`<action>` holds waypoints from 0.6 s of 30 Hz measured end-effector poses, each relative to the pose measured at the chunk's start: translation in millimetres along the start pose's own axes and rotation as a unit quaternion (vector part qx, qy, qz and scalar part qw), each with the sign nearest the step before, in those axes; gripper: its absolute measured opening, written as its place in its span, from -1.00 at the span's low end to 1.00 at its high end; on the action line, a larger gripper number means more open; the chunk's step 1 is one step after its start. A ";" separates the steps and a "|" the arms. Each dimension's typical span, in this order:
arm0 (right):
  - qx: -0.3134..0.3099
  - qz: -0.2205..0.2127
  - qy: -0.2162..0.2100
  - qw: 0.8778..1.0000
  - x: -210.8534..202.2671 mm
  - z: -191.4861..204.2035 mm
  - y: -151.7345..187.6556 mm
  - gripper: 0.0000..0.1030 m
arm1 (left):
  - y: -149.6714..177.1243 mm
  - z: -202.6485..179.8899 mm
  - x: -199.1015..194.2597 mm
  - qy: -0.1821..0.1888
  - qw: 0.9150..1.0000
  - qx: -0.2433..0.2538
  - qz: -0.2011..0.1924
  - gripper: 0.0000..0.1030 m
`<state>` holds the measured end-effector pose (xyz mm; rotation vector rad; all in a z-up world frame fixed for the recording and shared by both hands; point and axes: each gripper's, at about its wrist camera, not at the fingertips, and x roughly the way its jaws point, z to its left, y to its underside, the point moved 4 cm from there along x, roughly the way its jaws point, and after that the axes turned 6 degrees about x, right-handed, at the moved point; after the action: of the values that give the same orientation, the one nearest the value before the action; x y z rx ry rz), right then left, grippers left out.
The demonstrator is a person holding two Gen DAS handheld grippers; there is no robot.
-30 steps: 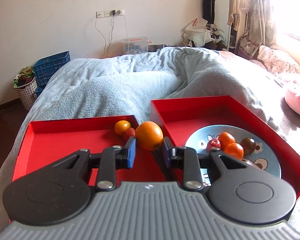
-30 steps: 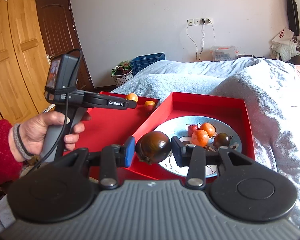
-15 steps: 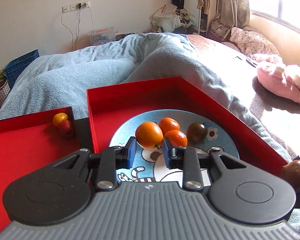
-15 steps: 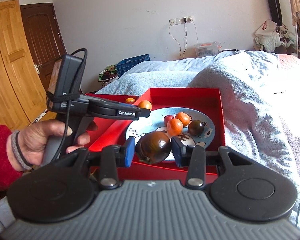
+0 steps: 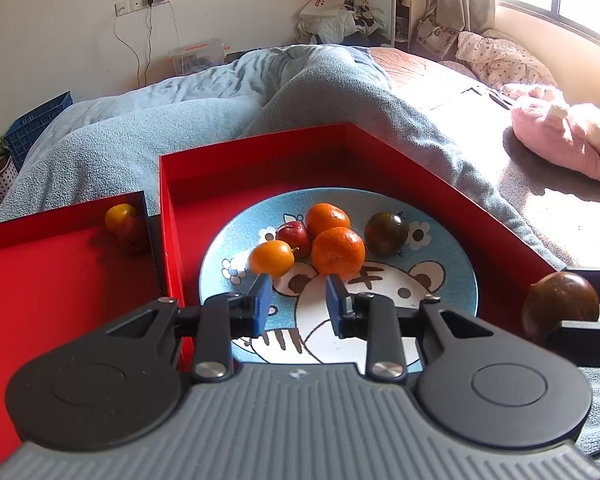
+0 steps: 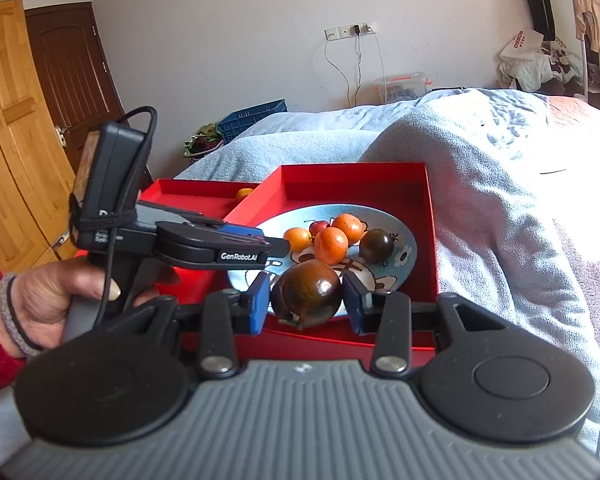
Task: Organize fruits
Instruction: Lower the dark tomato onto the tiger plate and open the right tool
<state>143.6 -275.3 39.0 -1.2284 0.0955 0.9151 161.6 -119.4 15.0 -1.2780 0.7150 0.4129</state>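
Gripping a dark tomato (image 6: 308, 298), the right claw (image 6: 306, 290) was kept clenched just over the near wall of the red tray (image 6: 430, 216), probably so that the fruit could be added to the plate (image 6: 404, 256). The left claw (image 5: 296, 292) was held released over that plate, with nothing between its pads. A small orange fruit (image 5: 270, 258) lay on the plate just ahead of it, beside the other fruits. The hand (image 6: 52, 300) on the left handle was shown only in the right view. The fruit (image 5: 120, 218) left in the second tray (image 5: 40, 280) was shown clearly only in the left view.
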 end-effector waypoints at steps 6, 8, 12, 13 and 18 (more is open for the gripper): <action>0.003 0.012 0.019 1.000 21.7 -3.5 -7.0 -0.18 | 5.7 1.4 -21.7 -0.005 1.000 -0.009 -0.015 0.04; 0.001 0.021 0.023 1.000 31.8 -3.4 -8.4 -0.18 | 8.6 3.2 -30.7 -0.007 1.000 -0.014 -0.021 0.05; -0.003 0.036 0.030 0.999 52.9 -0.4 -12.4 -0.17 | 12.9 5.2 -45.6 -0.019 0.999 -0.006 -0.030 0.06; -0.004 0.040 0.031 0.999 57.9 1.0 -12.9 -0.17 | 14.2 6.0 -49.5 -0.022 0.999 -0.004 -0.032 0.09; -0.003 0.065 0.045 0.997 83.1 -1.0 -12.1 -0.17 | 18.3 7.1 -63.4 -0.020 0.999 -0.002 -0.041 0.22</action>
<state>206.1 -231.1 4.5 -1.2808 0.2469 0.9725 105.9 -101.2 46.2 -1.2946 0.6269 0.3729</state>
